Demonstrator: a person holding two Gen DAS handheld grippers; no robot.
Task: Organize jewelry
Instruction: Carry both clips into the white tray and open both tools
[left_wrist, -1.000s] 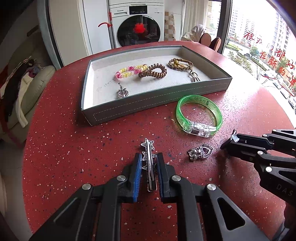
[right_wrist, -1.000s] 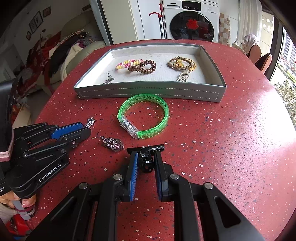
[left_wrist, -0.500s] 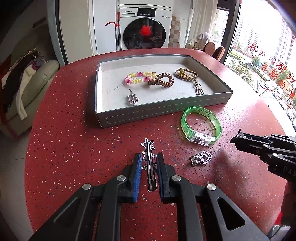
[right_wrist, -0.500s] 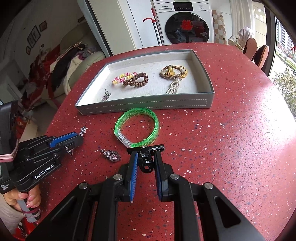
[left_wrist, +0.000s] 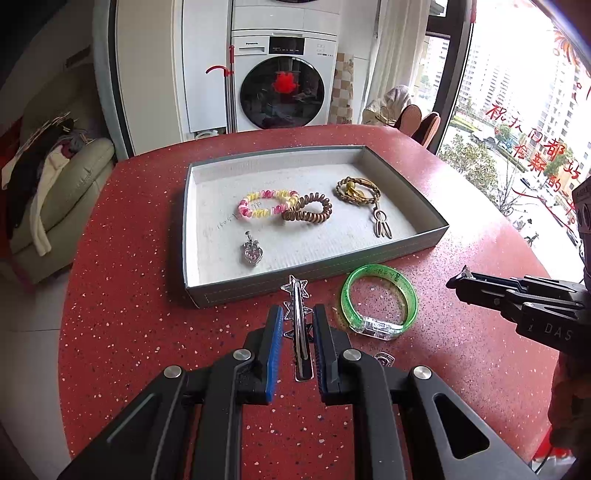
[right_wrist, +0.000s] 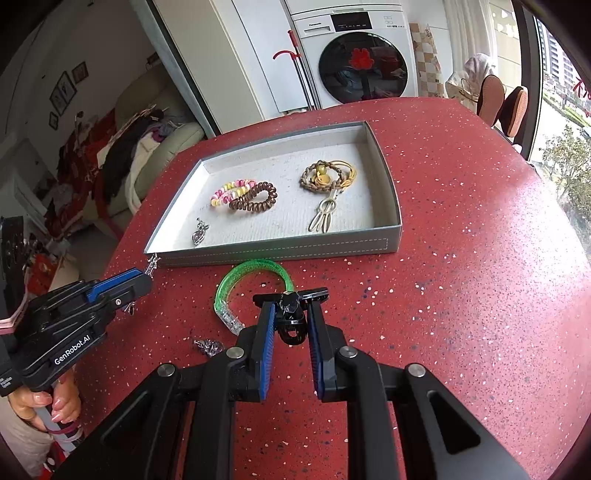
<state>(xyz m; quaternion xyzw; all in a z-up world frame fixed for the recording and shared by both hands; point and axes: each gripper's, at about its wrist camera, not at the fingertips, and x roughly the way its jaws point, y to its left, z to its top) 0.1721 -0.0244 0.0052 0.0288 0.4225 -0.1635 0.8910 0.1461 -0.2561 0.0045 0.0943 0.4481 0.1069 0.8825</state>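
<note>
On the red speckled table (left_wrist: 122, 314) I've got both grippers up and loaded. My left gripper (left_wrist: 297, 317) is clamped on a silver star hair clip (left_wrist: 295, 295), its blue pads (left_wrist: 275, 343) squeezing the long bar, the star tips poking out past the fingers toward the near wall of the grey tray (left_wrist: 314, 284). My right gripper (right_wrist: 290, 314) is closed on a small black claw clip (right_wrist: 290, 321), pinched between the pads, with its wings spread across the fingertips.

Just beyond that, the green bangle (right_wrist: 255, 269) lies flat on the table, just beside the tray's near wall. A silver heart charm (right_wrist: 208, 346) sits on the table near my right gripper's left finger, half hidden behind it.

Inside the tray: a pink-and-yellow coil hair tie (left_wrist: 266, 206) on the left, a brown coil hair tie (left_wrist: 308, 213) touching it, a braided tan bracelet (left_wrist: 356, 190) with a dangling charm on the right, and a silver pendant (left_wrist: 252, 251) nearer the left front corner.

Far back, a washing machine (left_wrist: 282, 81) stands against the wall, and a sofa (left_wrist: 62, 199) piled with clothes sits off to the left. A hand (right_wrist: 51, 402) grips the left gripper's handle.
</note>
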